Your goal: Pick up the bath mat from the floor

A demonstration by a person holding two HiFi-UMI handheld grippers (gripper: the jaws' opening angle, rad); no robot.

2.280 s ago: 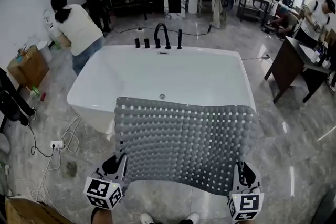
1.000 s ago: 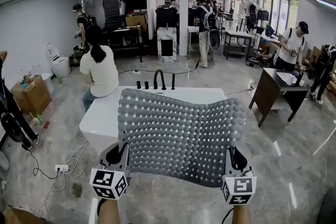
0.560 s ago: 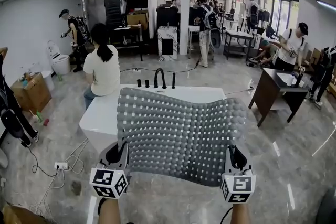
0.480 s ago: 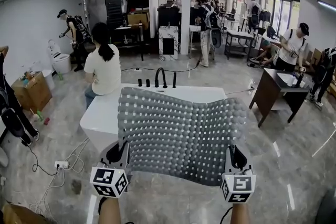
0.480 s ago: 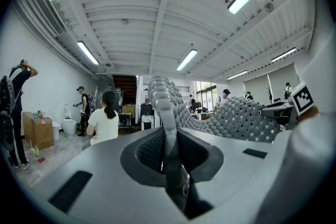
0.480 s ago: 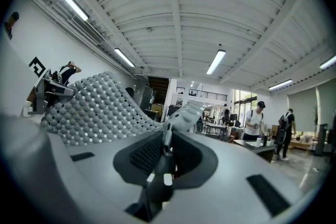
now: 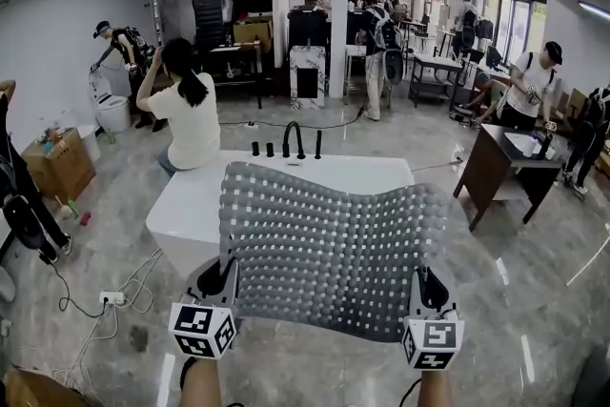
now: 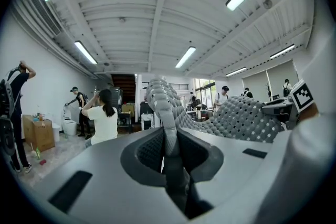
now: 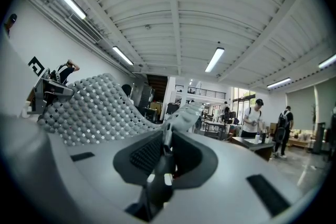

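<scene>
**Head view.** The grey bath mat [image 7: 334, 248] is off the floor [image 7: 534, 300], stretched in the air between the two grippers. The left gripper [image 7: 219, 284] clamps its near left corner and the right gripper [image 7: 426, 289] its near right corner. The near edge runs between them in a shallow curve, and the far edge is wavy. The mat hides the near part of the white bathtub [image 7: 186, 200] beyond it, while the black faucet [image 7: 293, 140] shows above the far edge. Bare floor lies open to the right, between the mat and a dark bench [image 7: 496, 169]. To the left of the tub, the floor carries a white cable with a power strip [image 7: 112, 297]. A person in a white top [image 7: 191, 119] stands by the tub's far left corner.

**Left gripper view.** The left gripper [image 8: 169, 136] has its jaws narrow and pressed on the mat's edge, which rises upright from between them. The rest of the mat [image 8: 244, 120] arches away to the right, toward the other gripper's marker cube [image 8: 303, 96].

**Right gripper view.** The right gripper [image 9: 165, 150] is likewise narrow, pinching the thin mat edge. The studded sheet [image 9: 89, 107] swells up to the left. Open room lies ahead and to the right.
</scene>
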